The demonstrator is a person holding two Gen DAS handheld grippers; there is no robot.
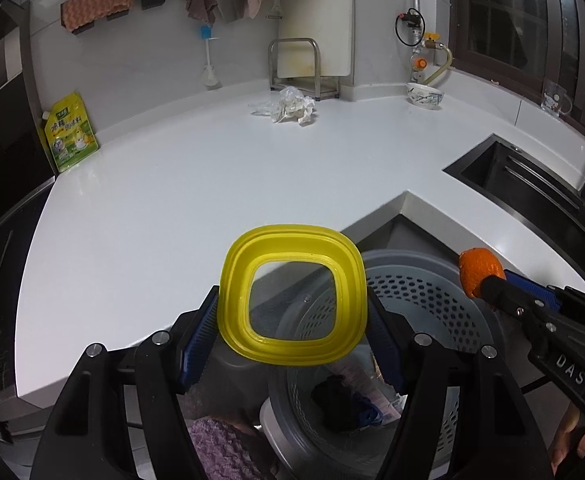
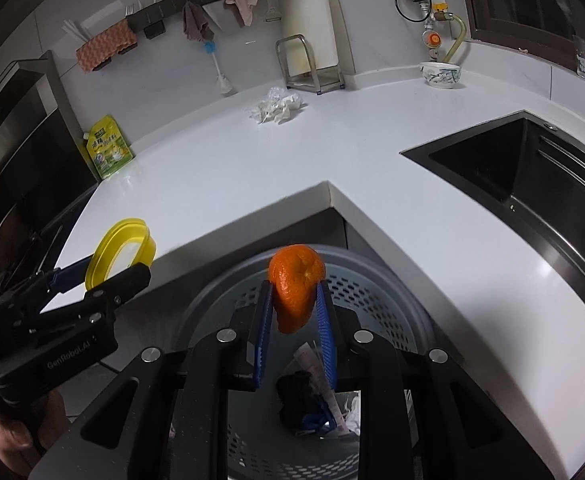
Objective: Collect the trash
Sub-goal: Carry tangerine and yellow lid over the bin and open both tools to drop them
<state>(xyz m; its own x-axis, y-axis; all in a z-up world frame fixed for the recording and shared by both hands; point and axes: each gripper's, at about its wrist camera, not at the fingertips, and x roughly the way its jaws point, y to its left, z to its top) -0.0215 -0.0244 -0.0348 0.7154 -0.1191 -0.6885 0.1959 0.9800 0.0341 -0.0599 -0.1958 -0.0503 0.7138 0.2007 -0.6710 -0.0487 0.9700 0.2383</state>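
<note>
My left gripper (image 1: 292, 308) is shut on a yellow square lid with a clear middle (image 1: 292, 296), held over the near edge of the white counter and the rim of the grey perforated bin (image 1: 424, 300). That lid (image 2: 120, 252) also shows at the left of the right wrist view. My right gripper (image 2: 294, 300) is shut on an orange peel (image 2: 296, 284) directly above the bin (image 2: 372, 292), which holds dark scraps and paper. A crumpled white wrapper (image 1: 288, 106) lies far back on the counter (image 1: 172, 200).
A black sink (image 2: 512, 176) is sunk in the counter at right. A yellow-green pouch (image 1: 70, 132) leans at the left wall. A patterned bowl (image 1: 426, 96) and a metal rack (image 1: 304, 68) stand at the back. Cloths hang on a wall rail.
</note>
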